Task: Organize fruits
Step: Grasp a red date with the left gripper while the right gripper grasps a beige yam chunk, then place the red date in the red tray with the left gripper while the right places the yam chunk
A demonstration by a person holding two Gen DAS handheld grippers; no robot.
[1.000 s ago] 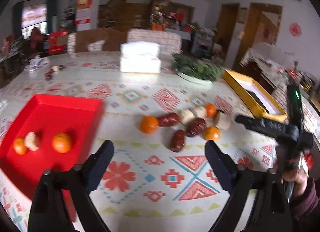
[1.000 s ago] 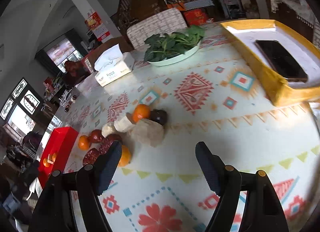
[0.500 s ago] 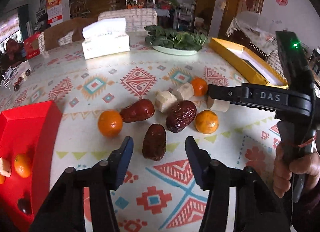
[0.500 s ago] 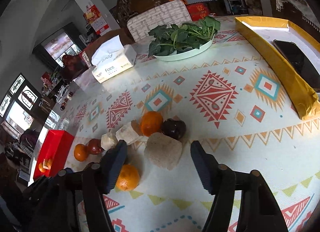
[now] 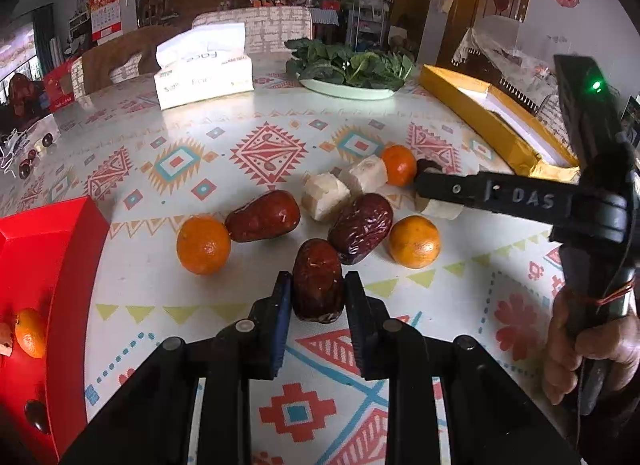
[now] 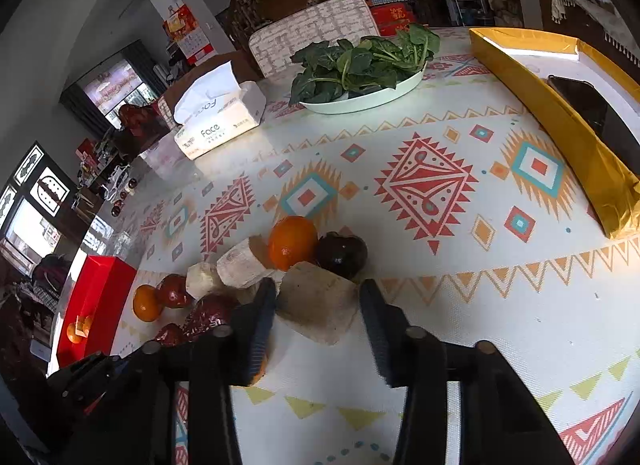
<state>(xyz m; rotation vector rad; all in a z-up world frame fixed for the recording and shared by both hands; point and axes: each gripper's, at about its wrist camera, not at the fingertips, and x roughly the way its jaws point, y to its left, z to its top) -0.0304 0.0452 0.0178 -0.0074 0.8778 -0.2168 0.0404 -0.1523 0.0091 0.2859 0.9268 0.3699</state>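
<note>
A heap of fruit lies on the patterned table: red dates, oranges, pale chunks and a dark fruit. My left gripper (image 5: 316, 297) has its jaws closed against the sides of the nearest red date (image 5: 318, 285), which rests on the table. My right gripper (image 6: 318, 301) is open, its jaws on either side of a large pale chunk (image 6: 318, 307) with a small gap on each side. An orange (image 6: 292, 241) and a dark fruit (image 6: 344, 253) sit just beyond it. The right gripper's body also shows in the left wrist view (image 5: 520, 201).
A red tray (image 5: 36, 257) with an orange (image 5: 30, 331) stands at the left. A yellow box (image 6: 560, 121) holding a phone lies at the right. A plate of greens (image 6: 360, 69) and a tissue box (image 6: 216, 121) stand farther back.
My left gripper moved forward and closed onto the red date. My right gripper moved forward and down until its open jaws straddle the pale chunk.
</note>
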